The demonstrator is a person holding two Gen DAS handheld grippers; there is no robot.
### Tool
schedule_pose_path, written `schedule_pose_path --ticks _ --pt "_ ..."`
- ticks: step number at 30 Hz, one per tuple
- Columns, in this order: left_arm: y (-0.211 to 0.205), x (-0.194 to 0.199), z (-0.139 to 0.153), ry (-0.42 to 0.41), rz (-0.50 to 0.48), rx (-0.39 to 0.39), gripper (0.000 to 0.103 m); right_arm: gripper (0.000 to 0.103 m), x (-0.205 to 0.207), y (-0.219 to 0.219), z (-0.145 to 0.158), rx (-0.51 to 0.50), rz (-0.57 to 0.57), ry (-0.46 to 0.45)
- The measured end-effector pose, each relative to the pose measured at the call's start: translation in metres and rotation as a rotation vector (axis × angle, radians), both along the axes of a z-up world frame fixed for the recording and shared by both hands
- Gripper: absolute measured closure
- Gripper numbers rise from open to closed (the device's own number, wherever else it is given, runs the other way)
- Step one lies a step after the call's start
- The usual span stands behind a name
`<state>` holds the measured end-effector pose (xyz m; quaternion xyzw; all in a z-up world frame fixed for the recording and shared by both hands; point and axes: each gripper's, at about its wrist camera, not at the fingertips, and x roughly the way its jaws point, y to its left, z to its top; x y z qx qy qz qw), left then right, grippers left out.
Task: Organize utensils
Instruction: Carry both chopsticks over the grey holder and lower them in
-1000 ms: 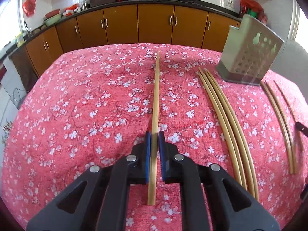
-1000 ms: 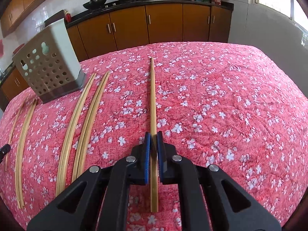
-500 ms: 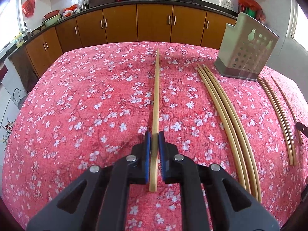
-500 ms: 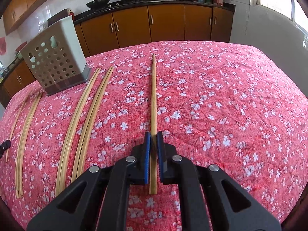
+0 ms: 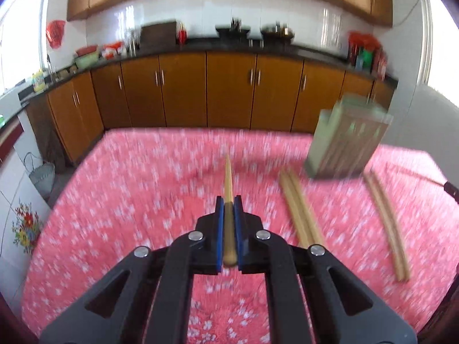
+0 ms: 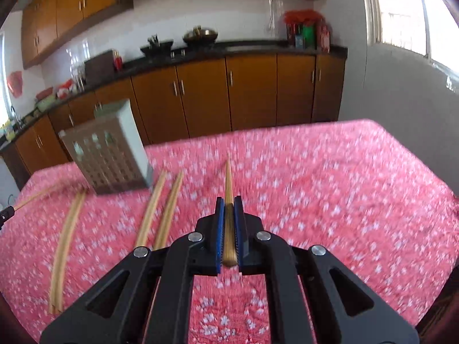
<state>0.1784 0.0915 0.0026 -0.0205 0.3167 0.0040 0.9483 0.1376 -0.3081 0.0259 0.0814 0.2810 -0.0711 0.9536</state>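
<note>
My left gripper is shut on a bamboo chopstick held clear of the red flowered tablecloth, tip pointing forward. My right gripper is shut on another chopstick, also lifted off the cloth. The perforated grey utensil holder stands at the far right in the left wrist view and, as the same holder, at the left in the right wrist view. Loose chopsticks lie beside it, with another pair further right. In the right wrist view loose chopsticks and a pair lie left.
Brown kitchen cabinets and a dark counter with pots run behind the table. A white cupboard with a flower print stands left of the table. A window lights the right side. Both views are motion-blurred.
Both grippers have risen and tilted up, lifting their chopsticks off the cloth. The table now sits lower in both views and more of the kitchen wall shows.
</note>
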Motion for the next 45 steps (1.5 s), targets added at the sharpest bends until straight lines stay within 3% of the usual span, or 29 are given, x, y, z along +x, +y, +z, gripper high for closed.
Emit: schedule_pose_path --ticks 4,8,18,20,26,30,36,43,45 --pt "0.005 -0.001 0.036 -0.089 0.024 -0.049 0.095 0.095 -0.001 -0.006 0.027 0.017 -0.017 -0.094" --pt "0.01 0.003 0.057 -0.136 0.041 -0.062 0.095 0.095 0.004 -0.013 0.036 0.017 -0.025 -0.116" --pt "0.011 0.008 0.067 -0.146 0.061 -0.037 0.095 0.095 0.011 -0.005 0.045 -0.019 -0.014 -0.128" --pt "0.008 0.013 0.082 -0.17 0.066 -0.033 0.095 0.095 0.019 -0.002 0.065 -0.023 -0.001 -0.169" --pt "-0.018 0.013 0.153 -0.336 0.004 -0.08 0.095 0.095 0.024 0.02 0.149 0.03 0.076 -0.41" --pt "-0.043 0.016 0.183 -0.417 -0.049 -0.147 0.095 0.095 0.03 0.041 0.17 0.066 0.133 -0.499" --pt "-0.084 0.032 0.18 -0.447 -0.112 -0.182 0.095 0.095 0.059 0.065 0.146 0.063 0.18 -0.456" --pt "-0.112 0.064 0.14 -0.337 -0.154 -0.19 0.095 0.095 0.073 0.075 0.117 0.063 0.196 -0.353" --pt "-0.111 0.067 0.134 -0.321 -0.155 -0.192 0.094 0.088 0.07 0.074 0.115 0.073 0.2 -0.344"
